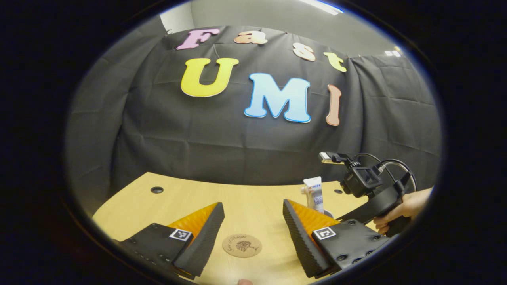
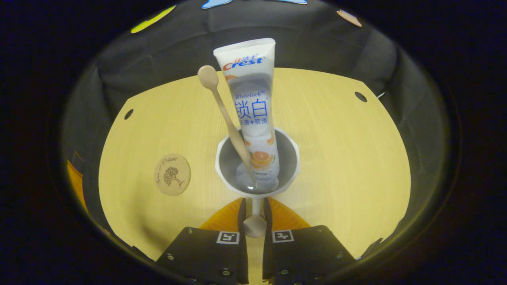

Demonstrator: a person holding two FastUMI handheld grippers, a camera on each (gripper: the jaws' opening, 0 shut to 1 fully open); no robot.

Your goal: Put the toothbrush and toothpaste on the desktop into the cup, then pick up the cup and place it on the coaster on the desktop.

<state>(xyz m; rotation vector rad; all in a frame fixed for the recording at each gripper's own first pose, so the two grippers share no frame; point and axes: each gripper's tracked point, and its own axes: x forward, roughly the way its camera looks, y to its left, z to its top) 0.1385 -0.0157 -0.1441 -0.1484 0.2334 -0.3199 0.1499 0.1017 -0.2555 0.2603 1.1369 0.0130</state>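
In the right gripper view a white cup (image 2: pixel 287 158) stands straight ahead, holding a white toothpaste tube (image 2: pixel 253 99) upright and a beige toothbrush (image 2: pixel 225 114) that leans left. My right gripper (image 2: pixel 254 206) is shut on the cup's handle (image 2: pixel 255 223). I cannot tell whether the cup rests on the table. A round cork coaster (image 2: pixel 172 174) lies to the cup's left. In the left gripper view my left gripper (image 1: pixel 252 206) hangs open above the same coaster (image 1: pixel 242 245). The toothpaste tube (image 1: pixel 315 194) and the right gripper's body (image 1: pixel 368 186) are at the right.
The light wooden table (image 2: pixel 340 158) has small round holes (image 2: pixel 361 96) near its far corners. A black cloth wall (image 1: pixel 237 134) closes the back. A hand (image 1: pixel 400 211) holds the right gripper at the table's right side.
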